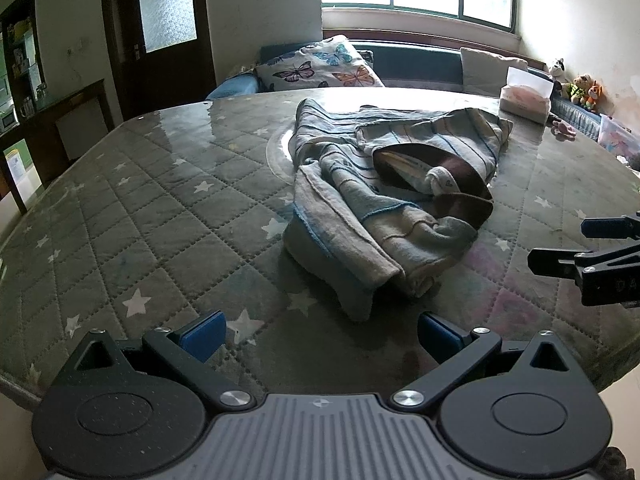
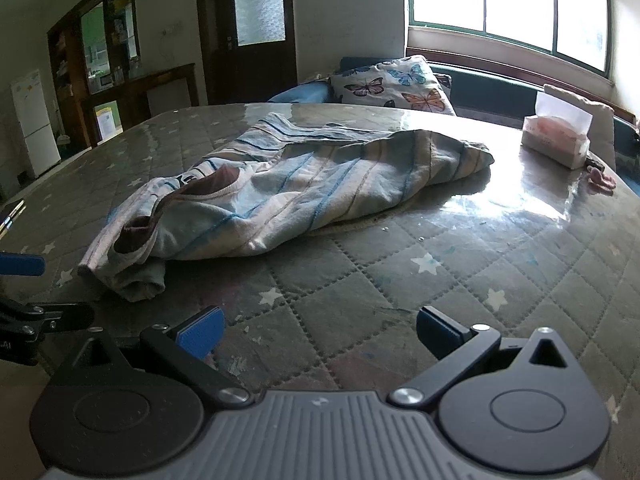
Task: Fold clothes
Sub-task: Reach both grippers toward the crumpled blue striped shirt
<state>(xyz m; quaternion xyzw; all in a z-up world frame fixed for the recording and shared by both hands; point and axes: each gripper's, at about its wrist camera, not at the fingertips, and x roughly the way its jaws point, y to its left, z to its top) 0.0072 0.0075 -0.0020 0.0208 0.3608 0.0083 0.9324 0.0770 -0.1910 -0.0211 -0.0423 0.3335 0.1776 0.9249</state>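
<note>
- Left wrist view shows the top [image 1: 384, 184], a striped pale-blue knit with a brown-lined neck opening, lying crumpled near the middle of the table [image 1: 140, 200], nothing holding it.
- It looks soft, light and limp; I judge it will sag and drag on the glossy quilted cover rather than keep any shape, so it needs spreading flat before a fold.
- Best holds seem to be the thick edges: the rolled cuff or hem nearest the front edge, seen in the right wrist view on the top [image 2: 280, 196], and the neck rim.
- Left gripper [image 1: 320, 334] hovers over the front edge with blue pads spread wide, empty.
- Right gripper [image 2: 318, 332] is likewise spread and empty, just right of the heap.
- Tissue pack [image 2: 558, 140] and a small pink item [image 2: 600, 180] sit toward the far right edge, well apart from the top.
</note>
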